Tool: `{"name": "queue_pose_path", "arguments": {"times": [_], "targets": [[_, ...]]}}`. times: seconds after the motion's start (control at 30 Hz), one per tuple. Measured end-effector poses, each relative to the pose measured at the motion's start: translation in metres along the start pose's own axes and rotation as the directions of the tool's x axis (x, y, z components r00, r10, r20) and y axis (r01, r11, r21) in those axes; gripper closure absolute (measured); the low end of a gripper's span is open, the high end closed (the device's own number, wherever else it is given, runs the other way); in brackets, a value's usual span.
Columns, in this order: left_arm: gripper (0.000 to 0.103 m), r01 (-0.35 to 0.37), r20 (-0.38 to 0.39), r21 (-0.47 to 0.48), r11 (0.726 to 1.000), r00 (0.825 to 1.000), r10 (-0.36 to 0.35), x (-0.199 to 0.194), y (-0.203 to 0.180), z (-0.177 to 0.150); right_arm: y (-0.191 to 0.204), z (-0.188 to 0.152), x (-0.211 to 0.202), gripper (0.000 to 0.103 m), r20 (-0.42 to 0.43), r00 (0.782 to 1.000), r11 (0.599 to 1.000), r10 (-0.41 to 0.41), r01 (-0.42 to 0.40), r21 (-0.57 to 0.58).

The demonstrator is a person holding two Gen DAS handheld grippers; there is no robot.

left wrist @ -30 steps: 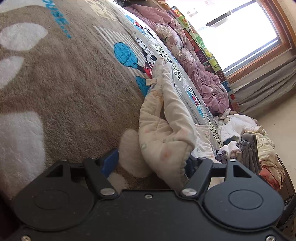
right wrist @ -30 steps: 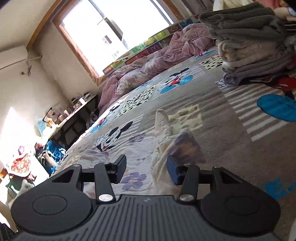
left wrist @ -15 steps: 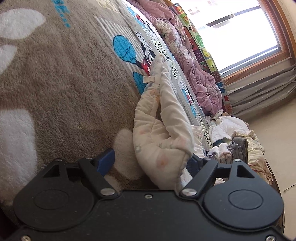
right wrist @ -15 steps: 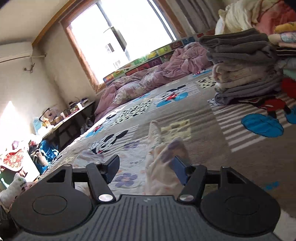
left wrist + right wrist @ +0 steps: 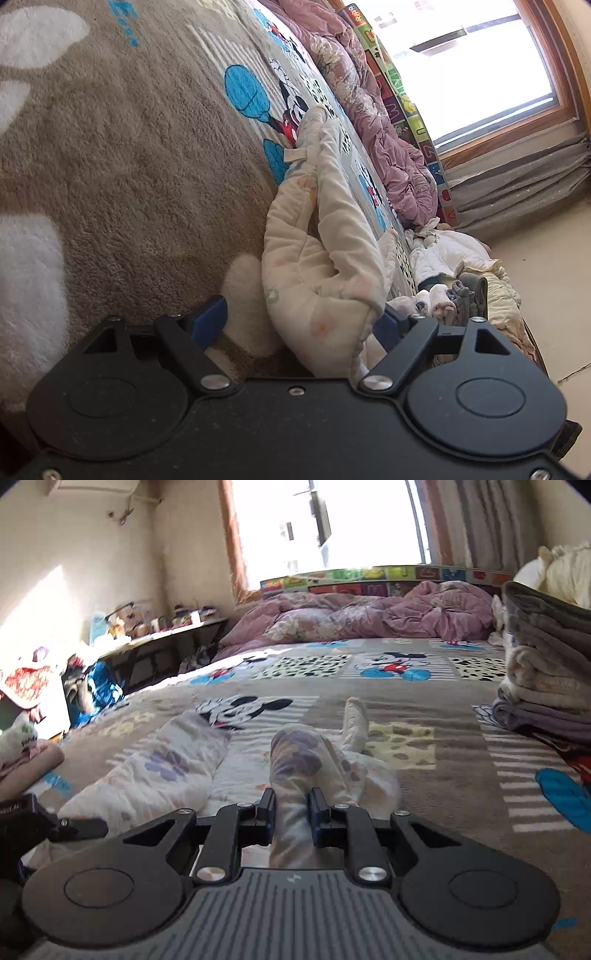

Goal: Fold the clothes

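Item: cream padded garment (image 5: 295,760), printed with faint purple flowers, was laid out on the cartoon-mouse blanket (image 5: 406,716) that covered the bed. One limb of the garment was raised in a fold and was clamped between the narrowed fingers of the right claw (image 5: 291,808); the remainder was spread to the left of that claw and ahead of it on the blanket.

In the left wrist view, a bunched cream portion of the garment (image 5: 321,280) was seen lying between the blue-padded fingers of the left claw (image 5: 299,317). That claw was held wide: its left finger (image 5: 208,317) stood clear of the cloth, while the cloth lay against the right finger. No grip was shown there.

Surroundings, recorded outward:
- A stack of folded grey and beige towels (image 5: 546,672) was set on the blanket to the right of the garment, well apart from it.
- A crumpled pink quilt (image 5: 369,616) was heaped at the far side of the bed, below a colourful lettered board (image 5: 369,574).
- A bright window (image 5: 325,528) was set in the wall behind.
- A heap of unfolded clothing (image 5: 461,280) was noted beyond the bed's edge in the left wrist view.
- A cluttered side surface (image 5: 159,627) stood along the left wall.
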State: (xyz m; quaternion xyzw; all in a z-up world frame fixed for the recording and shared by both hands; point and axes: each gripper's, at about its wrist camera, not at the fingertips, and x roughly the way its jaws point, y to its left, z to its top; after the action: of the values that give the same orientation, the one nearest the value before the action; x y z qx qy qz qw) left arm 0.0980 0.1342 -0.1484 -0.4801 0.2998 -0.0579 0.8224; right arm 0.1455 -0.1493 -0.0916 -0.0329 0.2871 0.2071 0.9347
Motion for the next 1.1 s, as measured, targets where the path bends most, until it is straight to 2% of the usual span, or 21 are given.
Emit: {"name": "queue_pose_path", "arguments": {"times": [0.03,0.07,0.13,0.17,0.2,0.3,0.37,0.43,0.47,0.53,0.63,0.7,0.8,0.83,0.9,0.97,1.0,1.1], "targets": [[0.021,0.000,0.000,0.000,1.000,1.000,0.000,-0.001,0.000,0.000,0.015,-0.001,0.011,0.080,-0.087,0.996,0.995,0.020,-0.028,-0.095],[0.021,0.000,0.000,-0.001,1.000,1.000,0.000,0.000,-0.001,0.000,0.027,-0.006,0.012,0.079,-0.109,0.994,0.986,0.018,-0.036,-0.161],[0.021,0.004,-0.001,-0.006,1.000,1.000,-0.004,-0.001,-0.001,0.000,0.049,-0.016,0.006,0.075,-0.099,0.995,0.962,0.004,-0.031,-0.272],[0.021,0.007,-0.002,-0.010,1.000,1.000,-0.007,-0.002,0.000,0.001,0.050,-0.016,0.001,0.075,-0.091,0.996,0.964,0.019,-0.043,-0.261],[0.021,0.009,-0.003,-0.015,1.000,1.000,-0.009,-0.002,0.000,0.001,0.043,-0.014,-0.008,0.074,-0.076,0.995,0.976,0.060,-0.074,-0.206],[0.021,0.006,-0.005,-0.015,1.000,1.000,-0.006,0.000,-0.002,0.002,0.019,-0.006,-0.037,0.052,0.003,0.984,0.983,0.176,-0.176,-0.046],[0.021,0.004,-0.005,-0.012,1.000,1.000,-0.004,0.001,-0.003,0.002,0.003,0.000,-0.057,0.050,0.071,0.974,0.975,0.217,-0.219,0.030],[0.021,0.003,-0.004,-0.012,1.000,1.000,-0.003,0.001,-0.004,0.002,-0.028,0.004,-0.063,0.044,0.131,0.969,0.955,0.208,-0.230,0.185],[0.021,0.002,-0.004,-0.010,1.000,1.000,-0.002,0.001,-0.004,0.002,-0.045,0.005,-0.066,0.042,0.158,0.968,0.935,0.197,-0.234,0.267],[0.021,0.000,-0.003,-0.005,1.000,1.000,0.000,0.001,-0.005,0.002,-0.082,0.003,-0.057,0.036,0.178,0.976,0.873,0.123,-0.192,0.449],[0.021,0.001,-0.003,0.003,1.000,1.000,-0.001,0.000,-0.003,0.001,-0.128,-0.008,-0.027,0.035,0.141,0.987,0.730,0.072,-0.149,0.668],[0.020,0.003,-0.002,0.004,1.000,1.000,-0.003,0.000,-0.002,0.001,-0.146,-0.018,-0.001,0.035,0.123,0.990,0.611,0.072,-0.141,0.779],[0.020,0.004,-0.001,0.007,1.000,1.000,-0.004,0.001,-0.001,0.001,-0.151,-0.028,0.033,0.031,0.109,0.988,0.514,0.111,-0.151,0.845],[0.020,0.001,-0.001,0.012,1.000,1.000,-0.001,0.002,-0.002,0.000,-0.152,-0.030,0.044,0.031,0.105,0.987,0.483,0.126,-0.153,0.862],[0.020,-0.004,0.000,0.028,1.000,1.000,0.004,0.004,-0.003,-0.001,-0.150,-0.033,0.058,0.035,0.106,0.986,0.458,0.133,-0.155,0.875],[0.018,-0.006,0.002,0.045,0.999,1.000,0.006,0.005,-0.005,-0.002,-0.147,-0.032,0.066,0.053,0.121,0.984,0.451,0.128,-0.166,0.877],[0.018,-0.007,0.003,0.054,0.999,1.000,0.007,0.006,-0.006,-0.002,-0.147,-0.033,0.069,0.067,0.131,0.983,0.442,0.128,-0.175,0.880],[0.017,-0.006,0.002,0.060,0.998,1.000,0.006,0.007,-0.007,-0.002,-0.143,-0.028,0.059,0.080,0.166,0.983,0.481,0.084,-0.186,0.857]]}}
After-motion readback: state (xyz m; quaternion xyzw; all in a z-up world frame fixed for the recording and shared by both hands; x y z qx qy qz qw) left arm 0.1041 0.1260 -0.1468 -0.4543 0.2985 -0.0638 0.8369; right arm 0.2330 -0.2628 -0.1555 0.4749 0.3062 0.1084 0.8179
